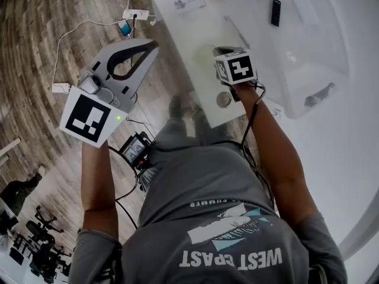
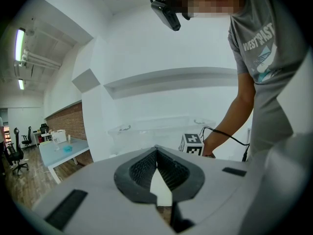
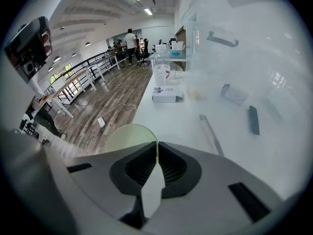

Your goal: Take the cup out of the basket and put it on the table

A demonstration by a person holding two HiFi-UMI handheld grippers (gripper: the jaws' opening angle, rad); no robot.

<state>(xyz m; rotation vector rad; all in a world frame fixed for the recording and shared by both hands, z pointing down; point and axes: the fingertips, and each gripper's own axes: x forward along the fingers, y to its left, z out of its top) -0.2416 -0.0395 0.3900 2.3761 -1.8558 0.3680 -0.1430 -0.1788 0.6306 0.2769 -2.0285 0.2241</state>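
Scene: Seen from above, a person stands at the near edge of a white counter (image 1: 180, 40) with a claw tool in each hand.
Right claw: The right claw (image 3: 156, 148) points steeply down. It is closed almost completely, and its pads pinch the thin rim of a pale green cup (image 3: 128, 137).
Cup: It is out of the basket, held by the right claw just inside the counter's near edge, with the wooden floor (image 1: 59, 40) showing right beside it. No view shows whether its base touches the counter.
Basket: A clear plastic basket (image 1: 308, 64) sits further in on the counter, well apart from the cup.
Left claw: The left claw (image 2: 156, 151) is shut with nothing in it. It is held roughly level, off the counter's edge and above the floor.
Risk, the edge: The cup is very close to the near edge. If it is set down here and nudged as the claw pulls away, it would probably go over onto the floor.
Risk, the grip: Only one thin wall of the rim is pinched, so the cup may swing, tilt or slip out. A tilted cup would likely land on its base edge and tip over.
Risk, the release: If the claw opens before the base rests flat, a cup that looks this light could drop and roll.
Risk, neighbours: A black remote (image 1: 275, 12) lies far off toward the counter's back edge, so a collision seems unlikely.
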